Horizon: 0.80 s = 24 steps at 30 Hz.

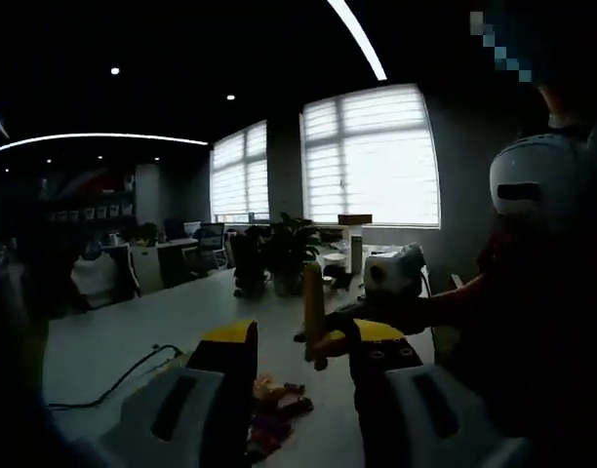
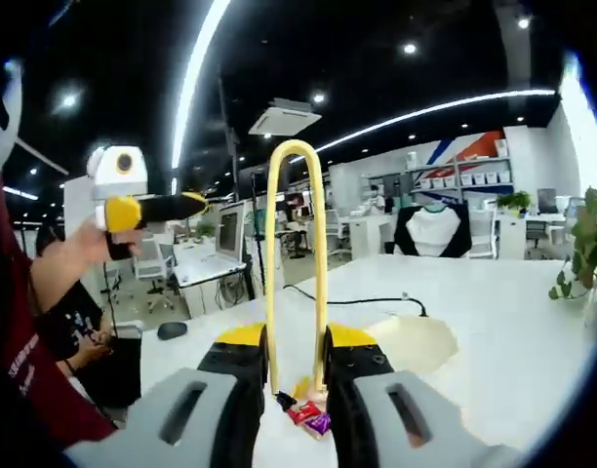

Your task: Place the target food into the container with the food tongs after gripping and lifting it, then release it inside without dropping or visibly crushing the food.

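My right claw (image 2: 297, 375) was clamped on the yellow tongs (image 2: 297, 263), their tips at six o'clock over wrapped sweets (image 2: 306, 413) on the white counter (image 2: 494, 322), nothing lifted yet, while my left claw (image 1: 303, 356) stood apart, empty.

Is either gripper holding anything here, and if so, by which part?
The right gripper holds the yellow tongs by their two arms, bend pointing away. The left gripper holds nothing, its jaws apart above the wrapped food.

Open-plan office: desks with monitors (image 2: 228, 232), office chairs (image 1: 210, 240), blinded windows (image 1: 370, 156), ceiling strip lights (image 2: 193, 73).
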Motion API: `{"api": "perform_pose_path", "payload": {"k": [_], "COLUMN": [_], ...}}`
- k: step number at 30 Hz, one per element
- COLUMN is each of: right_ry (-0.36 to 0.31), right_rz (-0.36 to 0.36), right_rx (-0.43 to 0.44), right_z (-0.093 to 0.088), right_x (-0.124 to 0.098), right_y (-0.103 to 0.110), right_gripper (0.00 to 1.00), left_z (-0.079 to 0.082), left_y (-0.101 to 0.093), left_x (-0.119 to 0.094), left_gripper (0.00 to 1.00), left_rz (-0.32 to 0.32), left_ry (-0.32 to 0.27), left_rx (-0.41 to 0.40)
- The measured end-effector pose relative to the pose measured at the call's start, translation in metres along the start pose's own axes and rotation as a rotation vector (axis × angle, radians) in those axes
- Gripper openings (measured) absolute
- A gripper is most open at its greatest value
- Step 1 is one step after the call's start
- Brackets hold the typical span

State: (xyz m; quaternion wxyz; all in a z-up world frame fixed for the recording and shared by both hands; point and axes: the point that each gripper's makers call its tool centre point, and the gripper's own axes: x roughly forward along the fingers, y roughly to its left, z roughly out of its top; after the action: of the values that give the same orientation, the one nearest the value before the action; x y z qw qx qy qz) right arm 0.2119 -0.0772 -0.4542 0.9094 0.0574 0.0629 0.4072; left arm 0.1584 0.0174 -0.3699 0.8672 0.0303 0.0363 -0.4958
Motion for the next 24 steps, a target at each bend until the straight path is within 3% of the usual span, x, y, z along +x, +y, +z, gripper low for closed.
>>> {"api": "perform_pose_path", "payload": {"k": [3,4,7,9,12,15,17,24], "right_ry": [-0.063,-0.085,-0.107,-0.117,-0.113,-0.119,-0.141,-0.145], "right_rz": [-0.047,-0.05,-0.033,-0.034,-0.022,-0.014,0.0,-0.033], "right_rx": [0.041,0.029,-0.054,-0.148,-0.115,-0.115,-0.146,-0.081], "right_z": [0.008,0.012,0.017,0.02,0.017,0.013,0.011,0.001], "right_x": [-0.01,-0.014,-0.019,-0.027,-0.034,-0.042,-0.049,-0.069], "right_y": [-0.017,-0.019,-0.02,-0.022,-0.025,-0.027,-0.029,-0.045], "right_gripper": [0.18,0.19,0.2,0.21,0.2,0.2,0.21,0.21], "left_z": [-0.016,-0.019,-0.035,-0.031,-0.035,-0.046,-0.054,-0.078], "left_y": [0.015,0.018,0.036,0.045,0.059,0.059,0.059,0.062], "left_x": [-0.017,-0.019,-0.038,-0.049,-0.065,-0.07,-0.071,-0.072], "left_gripper": [0.39,0.39,0.39,0.39,0.39,0.42,0.43,0.43], "left_rz": [0.09,0.104,0.229,0.304,0.406,0.395,0.394,0.425], "left_ry": [-0.02,-0.016,0.007,-0.047,-0.08,-0.031,-0.02,0.003], "left_rx": [-0.085,-0.088,-0.103,-0.132,-0.137,-0.013,-0.018,-0.012]}}
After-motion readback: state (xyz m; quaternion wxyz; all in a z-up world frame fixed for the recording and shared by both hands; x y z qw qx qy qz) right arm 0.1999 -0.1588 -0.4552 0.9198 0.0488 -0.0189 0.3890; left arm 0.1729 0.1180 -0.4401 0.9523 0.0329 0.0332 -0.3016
